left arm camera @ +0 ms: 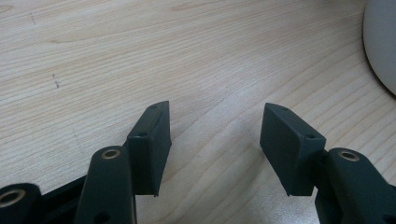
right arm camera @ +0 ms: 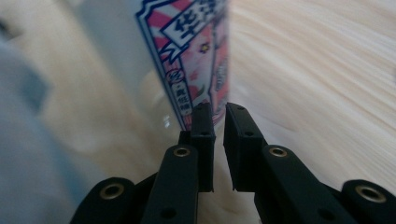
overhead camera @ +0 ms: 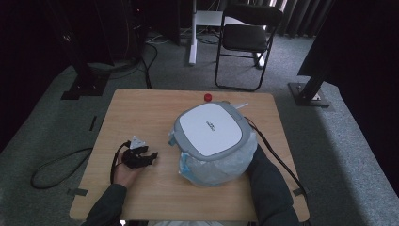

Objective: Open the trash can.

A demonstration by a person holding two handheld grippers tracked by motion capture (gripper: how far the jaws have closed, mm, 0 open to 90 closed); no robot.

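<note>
on the wooden table [overhead camera: 141, 113], the left gripper [left arm camera: 215, 140] gaped empty; the right gripper [right arm camera: 218, 116] pinched a printed plastic bag [right arm camera: 196, 51] between narrow jaws.

**Hidden behind the bag, blurred up close**

In the high view the grey-and-white device [overhead camera: 211, 128] and the clear bag [overhead camera: 221, 167] under it hide the right hand beyond its sleeve [overhead camera: 275, 188]. The right gripper view shows a blurred printed packet [right arm camera: 196, 51], cut by the top edge, its print unreadable. The left gripper view's right edge cuts a pale curved rim [left arm camera: 380, 42].
</note>
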